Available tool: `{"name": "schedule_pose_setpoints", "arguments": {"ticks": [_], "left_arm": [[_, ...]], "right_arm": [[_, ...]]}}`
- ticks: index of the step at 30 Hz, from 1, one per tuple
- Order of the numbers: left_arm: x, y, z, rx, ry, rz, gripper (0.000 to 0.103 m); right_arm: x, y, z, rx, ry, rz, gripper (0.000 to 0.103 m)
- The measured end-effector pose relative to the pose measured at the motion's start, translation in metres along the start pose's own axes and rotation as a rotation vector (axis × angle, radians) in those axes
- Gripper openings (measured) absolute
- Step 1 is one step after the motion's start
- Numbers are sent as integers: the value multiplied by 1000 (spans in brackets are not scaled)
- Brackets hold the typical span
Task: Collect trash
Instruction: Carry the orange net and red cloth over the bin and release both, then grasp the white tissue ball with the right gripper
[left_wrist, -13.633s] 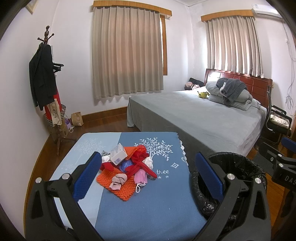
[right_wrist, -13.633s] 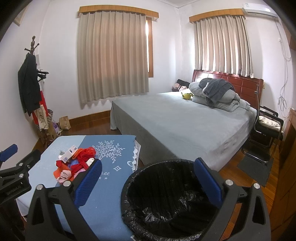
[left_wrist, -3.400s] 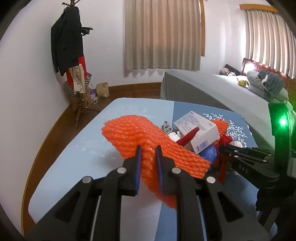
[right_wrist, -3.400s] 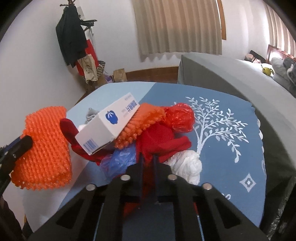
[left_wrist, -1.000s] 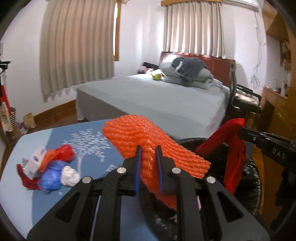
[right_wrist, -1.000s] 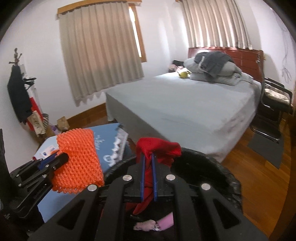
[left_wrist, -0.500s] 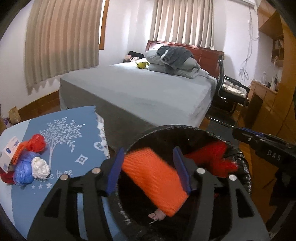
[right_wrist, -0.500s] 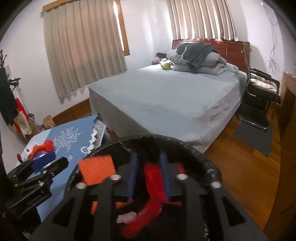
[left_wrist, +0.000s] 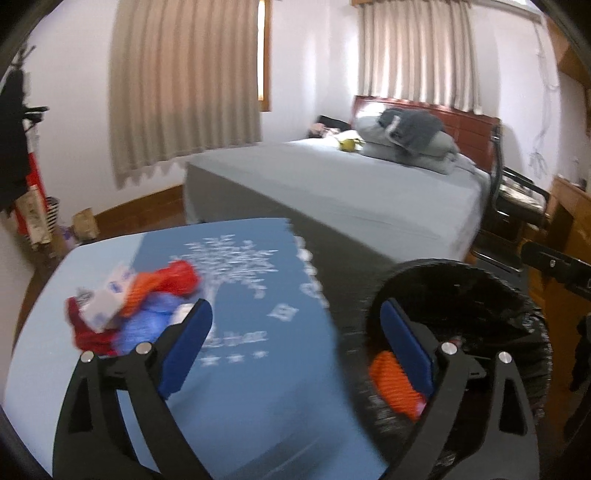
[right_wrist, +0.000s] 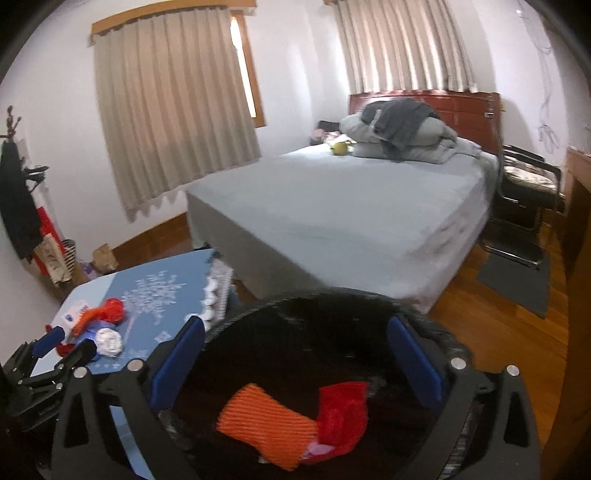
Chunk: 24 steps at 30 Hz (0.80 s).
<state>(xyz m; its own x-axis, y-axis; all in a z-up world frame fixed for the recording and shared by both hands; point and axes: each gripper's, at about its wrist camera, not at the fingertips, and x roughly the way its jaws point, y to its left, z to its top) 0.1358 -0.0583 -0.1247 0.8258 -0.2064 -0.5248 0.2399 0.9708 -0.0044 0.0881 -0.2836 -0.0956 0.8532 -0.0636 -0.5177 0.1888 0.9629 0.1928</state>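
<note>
A black-lined trash bin (right_wrist: 332, 306) stands beside the blue table (left_wrist: 258, 387). Inside it lie the orange foam net (right_wrist: 266, 424) and a red cloth (right_wrist: 343, 413); the net also shows in the left wrist view (left_wrist: 391, 384). My right gripper (right_wrist: 295, 362) is open and empty over the bin. My left gripper (left_wrist: 295, 339) is open and empty over the table's right edge, by the bin (left_wrist: 480, 295). A trash pile (left_wrist: 129, 306) of a white box, red, orange, blue and white scraps sits on the table's left; it also shows in the right wrist view (right_wrist: 96, 325).
A grey bed (left_wrist: 351, 192) with pillows stands behind the table and bin. A chair (right_wrist: 528, 192) and wooden furniture stand at the right. A coat rack (right_wrist: 18, 206) and bags stand by the left wall. The floor is wood.
Both grippers have opened wide; the orange net and red cloth now lie in the bin. The left gripper has swung left toward the table, with motion blur.
</note>
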Motion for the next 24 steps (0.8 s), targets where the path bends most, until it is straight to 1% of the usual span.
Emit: {"name": "schedule_pose_setpoints", "arguments": {"ticks": [2, 8, 14, 20, 24], "left_arm": [[-5, 18, 0, -19, -5, 39, 90], [-15, 69, -7, -73, -2, 147, 90], [-19, 117, -16, -112, 14, 243, 90], [-16, 160, -30, -148, 38, 318, 90], [-9, 179, -36, -164, 54, 345, 90]], "right_arm": [[5, 14, 0, -16, 3, 29, 97], [25, 78, -3, -76, 30, 145, 97], [49, 137, -9, -128, 52, 230, 97], [78, 188, -22, -192, 80, 274, 97], [96, 214, -33, -222, 108, 293, 97]]}}
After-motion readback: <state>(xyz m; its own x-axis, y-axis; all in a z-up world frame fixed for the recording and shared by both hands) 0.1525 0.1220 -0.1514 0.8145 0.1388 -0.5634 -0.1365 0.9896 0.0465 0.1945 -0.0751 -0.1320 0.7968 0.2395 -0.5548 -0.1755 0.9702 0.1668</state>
